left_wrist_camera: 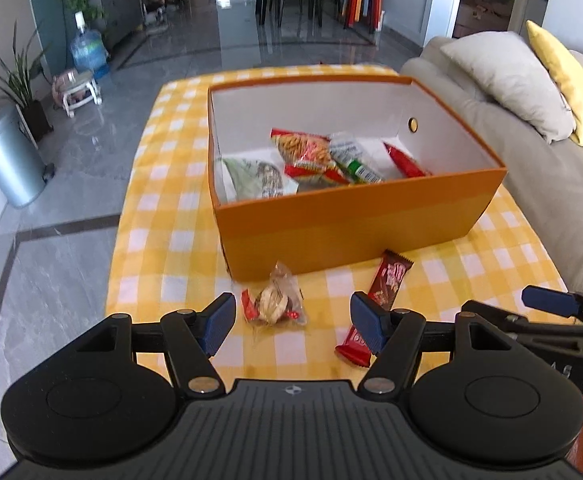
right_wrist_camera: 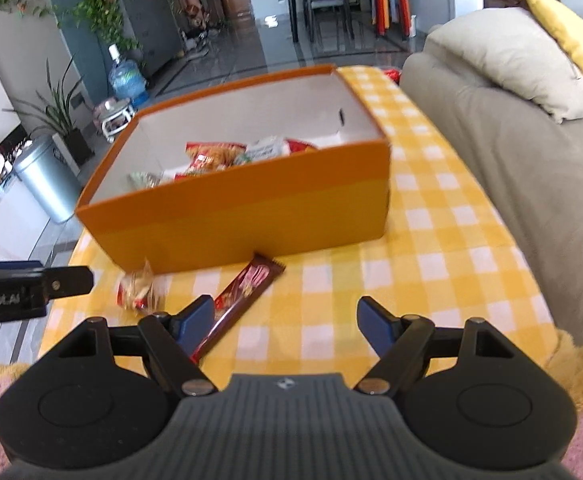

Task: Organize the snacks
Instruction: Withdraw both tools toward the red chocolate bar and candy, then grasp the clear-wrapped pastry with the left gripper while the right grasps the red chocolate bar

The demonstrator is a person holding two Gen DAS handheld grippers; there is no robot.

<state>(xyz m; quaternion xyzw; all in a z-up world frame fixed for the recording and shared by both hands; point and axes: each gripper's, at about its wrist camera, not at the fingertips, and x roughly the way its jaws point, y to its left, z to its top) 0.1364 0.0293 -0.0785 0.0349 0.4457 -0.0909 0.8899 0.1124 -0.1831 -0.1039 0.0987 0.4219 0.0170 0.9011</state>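
Note:
An orange box (left_wrist_camera: 343,222) with a white inside stands on the yellow checked table and holds several snack packs (left_wrist_camera: 311,158). In front of it lie a clear bag of small snacks (left_wrist_camera: 275,304) and a red-brown chocolate bar (left_wrist_camera: 375,308). My left gripper (left_wrist_camera: 291,320) hangs open just above the table, the clear bag between its blue pads without touching them. In the right wrist view my right gripper (right_wrist_camera: 287,324) is open too, with the chocolate bar (right_wrist_camera: 243,296) running under its left fingertip. The clear bag (right_wrist_camera: 141,290) and the box (right_wrist_camera: 251,216) show there too.
A grey sofa (left_wrist_camera: 531,152) with grey and yellow cushions borders the table's right side. A metal bin (left_wrist_camera: 9,156), potted plants and a water bottle (left_wrist_camera: 87,50) stand on the tiled floor to the left. Bare checked cloth (right_wrist_camera: 431,280) lies right of the chocolate bar.

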